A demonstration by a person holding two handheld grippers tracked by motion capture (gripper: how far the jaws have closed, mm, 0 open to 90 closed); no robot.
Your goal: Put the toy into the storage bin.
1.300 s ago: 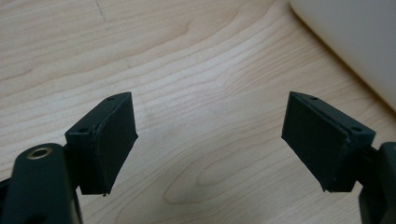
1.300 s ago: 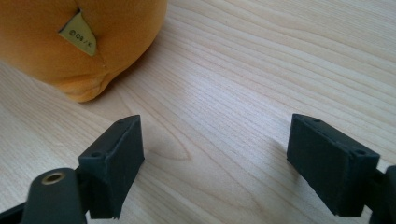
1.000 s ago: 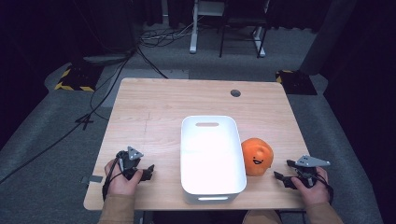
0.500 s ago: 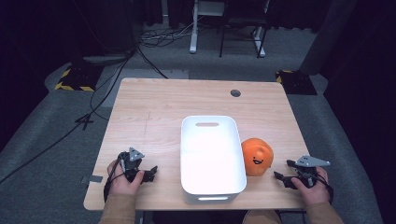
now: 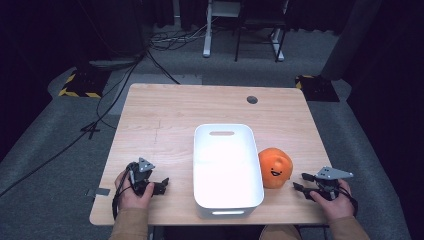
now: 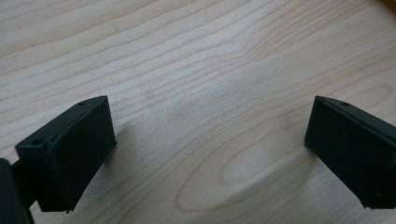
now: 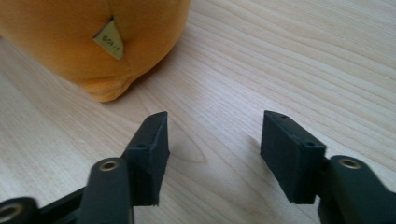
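Our left gripper [image 5: 159,186] rests on the table [image 5: 165,115], jaws spread wide over bare wood in its own view. The white tub [image 5: 226,165] sits centre. Just right of it, the orange toy [image 5: 274,167] shows its face from above; the right gripper view cuts it off but reveals a tag [image 7: 110,39]. Our right gripper [image 5: 301,183] lies open, empty, near the toy.

Tan sleeves; each black claw [image 5: 161,186] carries a grey plate.
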